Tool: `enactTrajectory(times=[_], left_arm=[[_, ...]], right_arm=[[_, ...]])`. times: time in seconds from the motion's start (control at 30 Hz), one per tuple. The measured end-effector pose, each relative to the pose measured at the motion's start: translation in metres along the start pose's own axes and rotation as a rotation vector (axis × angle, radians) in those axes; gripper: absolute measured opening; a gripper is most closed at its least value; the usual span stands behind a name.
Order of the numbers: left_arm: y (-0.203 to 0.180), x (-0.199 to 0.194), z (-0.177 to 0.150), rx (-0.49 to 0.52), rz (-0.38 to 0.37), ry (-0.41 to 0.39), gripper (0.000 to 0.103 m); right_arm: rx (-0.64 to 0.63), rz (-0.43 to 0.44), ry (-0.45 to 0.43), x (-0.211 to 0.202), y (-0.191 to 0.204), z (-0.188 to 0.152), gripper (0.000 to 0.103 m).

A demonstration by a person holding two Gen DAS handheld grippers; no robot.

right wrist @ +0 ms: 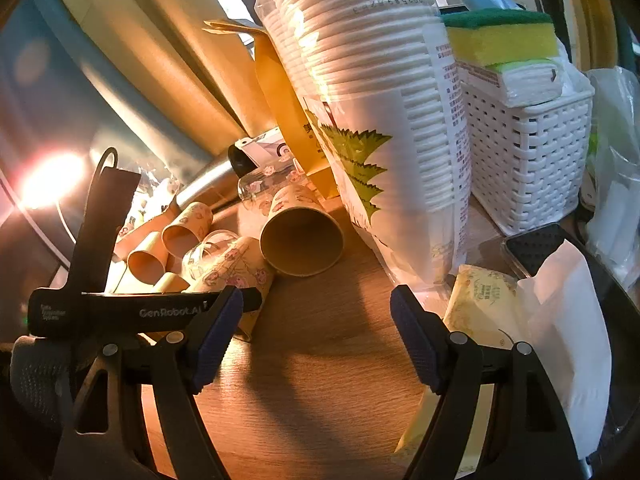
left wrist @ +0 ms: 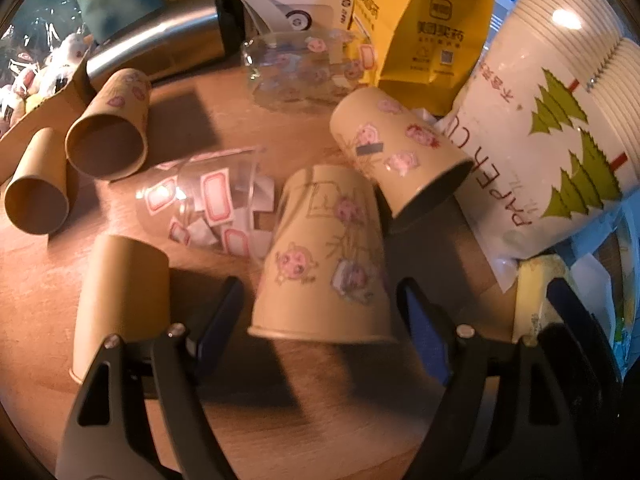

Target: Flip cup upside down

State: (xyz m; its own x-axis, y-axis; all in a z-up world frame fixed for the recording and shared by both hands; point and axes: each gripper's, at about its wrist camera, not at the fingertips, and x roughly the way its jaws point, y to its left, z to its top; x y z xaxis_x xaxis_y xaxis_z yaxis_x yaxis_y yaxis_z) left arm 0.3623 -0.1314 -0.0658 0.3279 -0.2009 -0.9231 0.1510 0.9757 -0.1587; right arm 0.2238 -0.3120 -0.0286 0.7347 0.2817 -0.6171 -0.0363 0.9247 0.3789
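A tan paper cup with pink stickers (left wrist: 324,256) stands upside down on the wooden table, rim down. My left gripper (left wrist: 320,312) is open, its fingers either side of the cup's rim and apart from it. In the right wrist view the same cup (right wrist: 240,276) shows partly behind the left gripper's body (right wrist: 132,308). My right gripper (right wrist: 316,332) is open and empty above the table. A second stickered cup (left wrist: 400,152) lies tilted on its side behind the first, its mouth facing the right wrist camera (right wrist: 302,240).
Plain tan cups (left wrist: 106,148) and a clear stickered cup (left wrist: 208,200) lie on their sides at left. An upside-down plain cup (left wrist: 120,300) stands near my left finger. A sleeve of white paper cups (right wrist: 368,120), a yellow bag (left wrist: 420,28), a steel flask (left wrist: 160,36) and a white basket (right wrist: 528,152) crowd the back.
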Motion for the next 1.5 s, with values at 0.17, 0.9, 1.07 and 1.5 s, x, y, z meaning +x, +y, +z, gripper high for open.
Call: enactTrajectory(times=[0.17,0.9,1.07,1.5], left_arm=[[0.002,-0.002,-0.006,-0.014,-0.035,0.004,0.079],[0.001,-0.038,-0.036,0.031,-0.109,-0.082,0.069],[0.004,-0.047,-0.057,0.052,-0.135,-0.083,0.069],[-0.007,-0.075,-0.149,0.179,-0.122,-0.146,0.069]], right_arm=[[-0.004,0.005,-0.004,-0.004,0.003,-0.002,0.079],[-0.032,-0.009,-0.033,-0.025,0.024,-0.005,0.079],[-0.034,-0.004,-0.022,-0.029,0.032,-0.011,0.079],[-0.029,0.066,0.129,-0.017,0.063,-0.051,0.079]])
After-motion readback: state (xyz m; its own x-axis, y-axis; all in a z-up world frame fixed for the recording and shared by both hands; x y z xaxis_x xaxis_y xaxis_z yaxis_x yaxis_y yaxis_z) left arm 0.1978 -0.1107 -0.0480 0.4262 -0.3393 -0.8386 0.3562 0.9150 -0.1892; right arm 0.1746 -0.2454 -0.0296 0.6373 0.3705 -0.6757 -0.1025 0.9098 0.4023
